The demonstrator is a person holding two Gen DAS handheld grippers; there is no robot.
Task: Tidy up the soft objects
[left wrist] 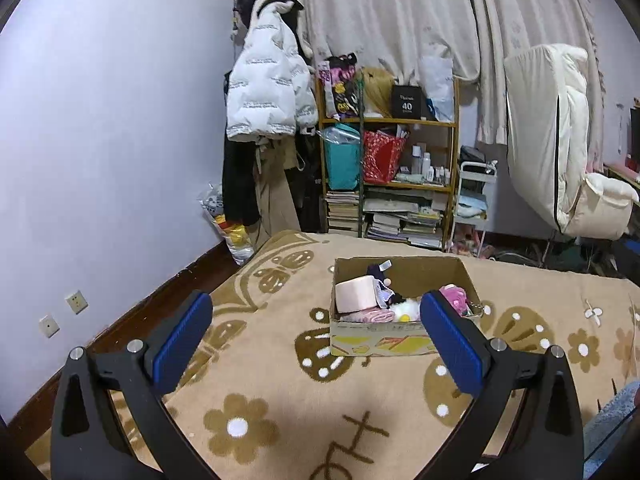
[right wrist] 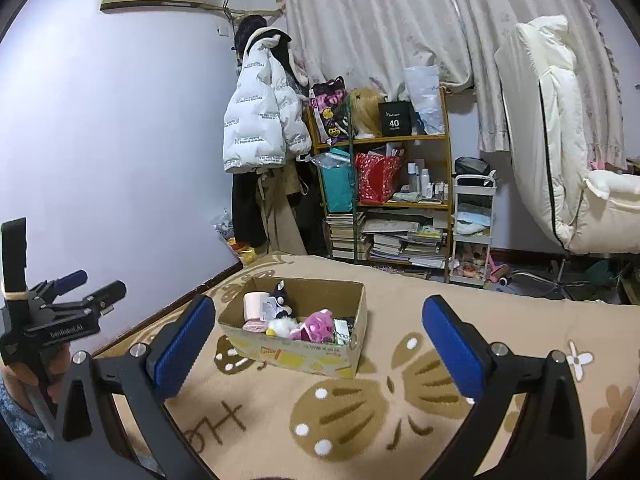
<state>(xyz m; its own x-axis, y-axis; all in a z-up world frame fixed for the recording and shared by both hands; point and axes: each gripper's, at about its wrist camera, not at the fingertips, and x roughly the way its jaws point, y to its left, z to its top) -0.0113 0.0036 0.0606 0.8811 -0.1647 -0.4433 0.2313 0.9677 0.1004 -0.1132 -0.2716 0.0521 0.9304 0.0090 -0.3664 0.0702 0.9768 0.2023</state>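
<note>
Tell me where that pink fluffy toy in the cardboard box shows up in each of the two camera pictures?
Left wrist view: the pink fluffy toy sits at the box's right end, partly behind the left gripper's right finger pad.
Right wrist view: the same toy lies mid-box, near the front wall, between the open fingers of the right gripper.
Shared landmark: the cardboard box on the tan blanket.

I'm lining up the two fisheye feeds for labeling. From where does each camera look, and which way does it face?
Left wrist: sits on the left gripper, looking forward over the blanket at the cardboard box straight ahead; its own two blue-padded fingers show, spread apart.
Right wrist: sits on the right gripper, facing the same box from further right; its own open fingers show, with the left gripper at far left.
Shared: box, blanket, bookshelf, white jacket, curtains.
</note>
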